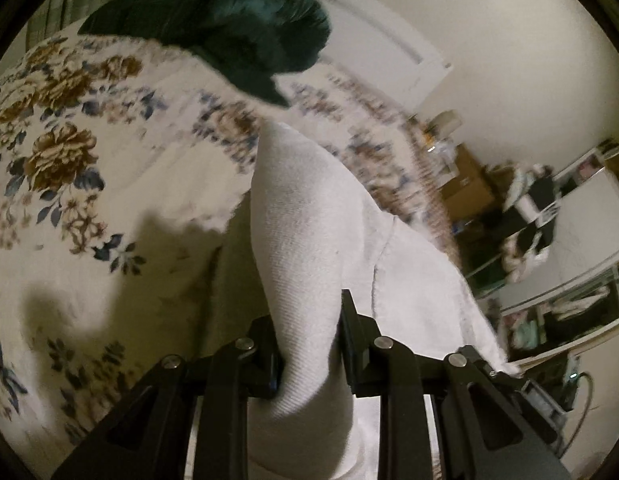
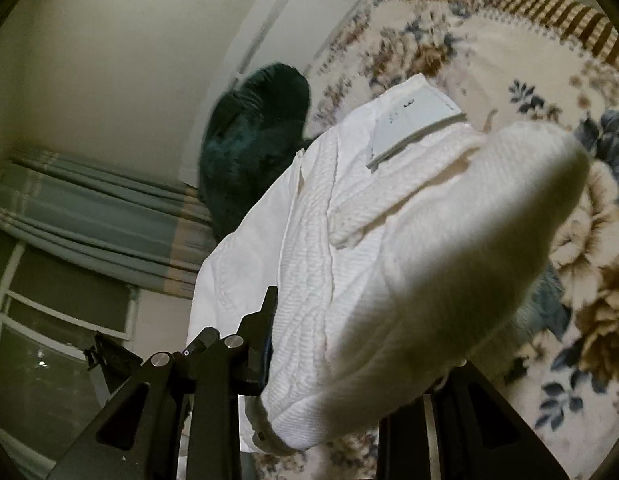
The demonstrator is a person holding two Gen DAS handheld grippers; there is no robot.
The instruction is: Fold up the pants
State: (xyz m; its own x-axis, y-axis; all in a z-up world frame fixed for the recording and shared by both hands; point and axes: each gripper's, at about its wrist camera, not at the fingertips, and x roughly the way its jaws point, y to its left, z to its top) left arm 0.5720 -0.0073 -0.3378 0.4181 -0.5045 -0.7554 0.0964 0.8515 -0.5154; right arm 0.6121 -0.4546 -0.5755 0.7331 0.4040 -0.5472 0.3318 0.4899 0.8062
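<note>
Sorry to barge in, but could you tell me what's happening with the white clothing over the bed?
A person is folding a pair of white pants over a bed with a flowered bedspread. The left hand-held gripper is shut on a fold of the white cloth, and the right hand-held gripper is clamped on another part, near an inside label. The held parts are lifted above the bedspread, so the fold is not yet laid down. A dark green garment lies bunched further back on the bed.

Left gripper (image 1: 309, 332) and right gripper (image 2: 349, 344) angled downward, jaws clamped.
</note>
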